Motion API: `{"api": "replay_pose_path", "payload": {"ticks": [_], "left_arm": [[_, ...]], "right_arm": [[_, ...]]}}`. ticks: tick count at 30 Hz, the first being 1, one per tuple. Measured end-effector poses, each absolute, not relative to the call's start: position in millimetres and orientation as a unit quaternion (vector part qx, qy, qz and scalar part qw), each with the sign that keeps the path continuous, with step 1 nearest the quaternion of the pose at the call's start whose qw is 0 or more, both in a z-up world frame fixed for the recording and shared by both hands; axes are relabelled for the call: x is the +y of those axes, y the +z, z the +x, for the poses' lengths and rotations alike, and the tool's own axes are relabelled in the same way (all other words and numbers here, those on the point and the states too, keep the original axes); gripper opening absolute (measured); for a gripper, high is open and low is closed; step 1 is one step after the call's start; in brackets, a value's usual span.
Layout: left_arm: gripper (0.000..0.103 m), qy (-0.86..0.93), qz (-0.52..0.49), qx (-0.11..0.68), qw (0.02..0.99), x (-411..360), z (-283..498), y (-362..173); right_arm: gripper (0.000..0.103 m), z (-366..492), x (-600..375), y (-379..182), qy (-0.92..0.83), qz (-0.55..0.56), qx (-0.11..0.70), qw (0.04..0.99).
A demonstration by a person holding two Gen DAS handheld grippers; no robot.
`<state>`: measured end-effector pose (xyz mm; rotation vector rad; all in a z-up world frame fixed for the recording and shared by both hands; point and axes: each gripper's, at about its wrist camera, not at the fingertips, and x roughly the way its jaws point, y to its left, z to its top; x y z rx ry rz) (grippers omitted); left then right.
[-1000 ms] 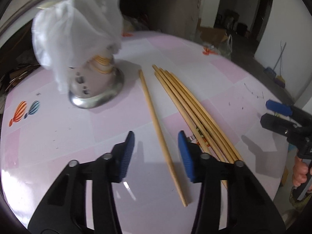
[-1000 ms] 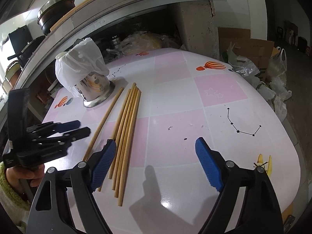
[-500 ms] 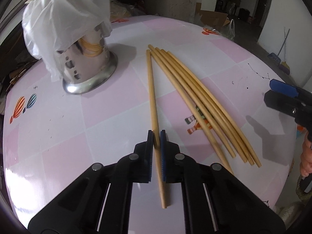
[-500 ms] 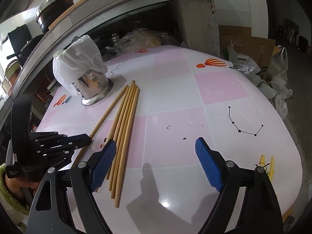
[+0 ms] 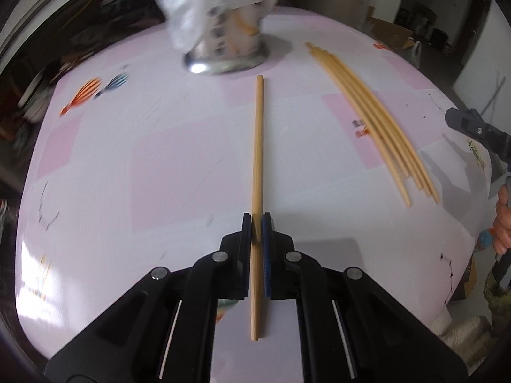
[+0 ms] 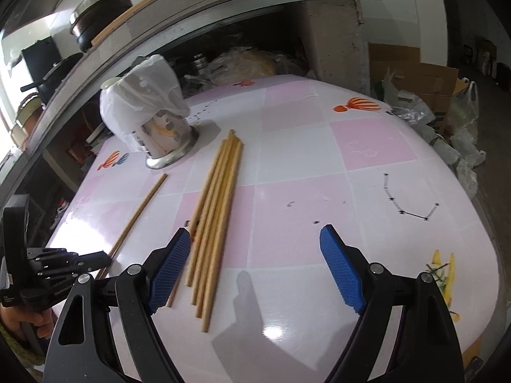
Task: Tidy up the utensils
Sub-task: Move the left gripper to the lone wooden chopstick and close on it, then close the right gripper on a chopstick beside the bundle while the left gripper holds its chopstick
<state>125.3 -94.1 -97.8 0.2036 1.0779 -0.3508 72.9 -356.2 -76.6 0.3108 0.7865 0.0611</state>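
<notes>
My left gripper (image 5: 257,223) is shut on a single long wooden chopstick (image 5: 258,146), gripped near its near end, its tip pointing toward the steel utensil holder (image 5: 228,51) covered with a white plastic bag. Several more chopsticks (image 5: 370,118) lie together to the right on the table. In the right wrist view the same bundle (image 6: 214,210) lies ahead of my open, empty right gripper (image 6: 255,271), the held chopstick (image 6: 140,210) is at the left, and the holder (image 6: 159,140) stands at the back left. The left gripper (image 6: 95,258) shows at the far left.
The pink and white checked table (image 6: 335,166) has rounded edges. Behind it is a counter shelf with pots (image 6: 99,12), bags and cardboard boxes (image 6: 424,79) at the right.
My left gripper closed on the single chopstick and moved it left, away from the bundle, swinging it to point at the holder. The right gripper stayed open and nearly still.
</notes>
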Motion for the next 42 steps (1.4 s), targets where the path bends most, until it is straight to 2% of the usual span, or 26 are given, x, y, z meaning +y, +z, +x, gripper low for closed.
{"api": "replay_pose_path", "payload": {"ticks": [4, 12, 17, 23, 31, 35, 42], "left_arm": [[0.006, -0.152, 0.080, 0.514, 0.840, -78, 119, -97], [0.006, -0.155, 0.050, 0.513, 0.843, -68, 119, -98], [0.006, -0.166, 0.031, 0.510, 0.843, -63, 119, -100], [0.006, -0.179, 0.015, 0.504, 0.845, -58, 119, -102], [0.006, -0.190, -0.001, 0.499, 0.846, -53, 117, -102], [0.006, -0.192, -0.011, 0.498, 0.846, -51, 118, -102], [0.006, -0.190, -0.012, 0.495, 0.848, -51, 118, -103]], "right_arm": [[0.068, 74, -345, -74, 0.084, 0.168, 0.375, 0.908], [0.039, 91, -310, -88, 0.168, 0.200, 0.416, 0.871], [0.029, 101, -301, -104, 0.156, 0.202, 0.449, 0.856], [0.023, 110, -292, -108, 0.131, 0.176, 0.474, 0.853], [0.010, 118, -272, -107, 0.098, 0.114, 0.492, 0.857], [0.010, 120, -262, -105, 0.080, 0.077, 0.493, 0.863], [0.008, 98, -260, -105, 0.091, 0.086, 0.501, 0.856]]}}
